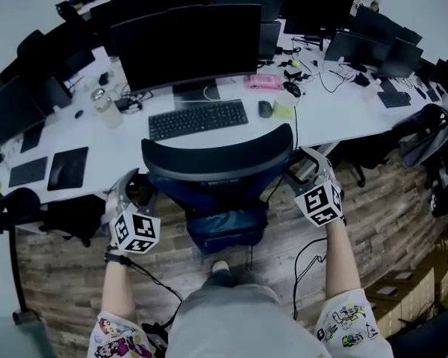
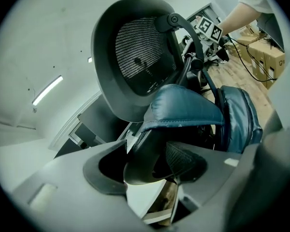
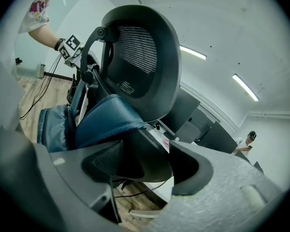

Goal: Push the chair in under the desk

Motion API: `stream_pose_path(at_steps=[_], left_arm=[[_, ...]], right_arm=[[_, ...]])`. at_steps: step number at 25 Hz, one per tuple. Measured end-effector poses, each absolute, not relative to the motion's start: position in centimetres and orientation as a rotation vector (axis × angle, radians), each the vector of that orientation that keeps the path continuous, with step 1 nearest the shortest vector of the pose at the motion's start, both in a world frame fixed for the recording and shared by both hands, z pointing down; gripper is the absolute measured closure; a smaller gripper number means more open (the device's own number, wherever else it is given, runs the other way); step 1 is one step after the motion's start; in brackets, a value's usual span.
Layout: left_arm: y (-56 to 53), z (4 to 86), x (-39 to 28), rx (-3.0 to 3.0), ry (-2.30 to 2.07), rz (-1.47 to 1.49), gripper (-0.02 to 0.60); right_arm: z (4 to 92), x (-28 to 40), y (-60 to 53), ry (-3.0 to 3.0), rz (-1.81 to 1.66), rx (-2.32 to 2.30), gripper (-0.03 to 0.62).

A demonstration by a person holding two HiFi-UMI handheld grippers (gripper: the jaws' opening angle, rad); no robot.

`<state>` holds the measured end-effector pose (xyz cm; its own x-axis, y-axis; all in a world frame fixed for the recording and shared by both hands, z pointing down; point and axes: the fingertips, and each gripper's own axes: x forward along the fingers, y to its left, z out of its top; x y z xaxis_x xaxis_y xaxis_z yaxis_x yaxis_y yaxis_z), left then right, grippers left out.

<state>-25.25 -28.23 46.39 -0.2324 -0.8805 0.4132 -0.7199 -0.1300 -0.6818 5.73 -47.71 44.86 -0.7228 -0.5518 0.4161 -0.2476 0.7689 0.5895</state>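
Chair at 12 o'clock, backrest toward person, facing desk. Left armrest clamped by left gripper, 8 o'clock; right armrest clamped by right gripper, 4 o'clock.

Chair at near edge of desk. On desk beyond chair: keyboard, mouse just right of it, monitor behind. Left gripper at chair's left side, right gripper at its right, armrest between each one's jaws.

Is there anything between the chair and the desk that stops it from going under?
Nothing visible does. The chair stands right at the desk edge; the space under the desk is hidden.
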Motion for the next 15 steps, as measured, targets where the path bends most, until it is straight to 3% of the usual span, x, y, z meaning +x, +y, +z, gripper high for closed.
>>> stream_pose_path(at_steps=[15], left_arm=[[-30.1,46.4,-23.5,-1.753,2.053,-1.355,0.319]], right_arm=[[44.8,6.1,-51.9,-2.385,-0.748,0.524,0.301]])
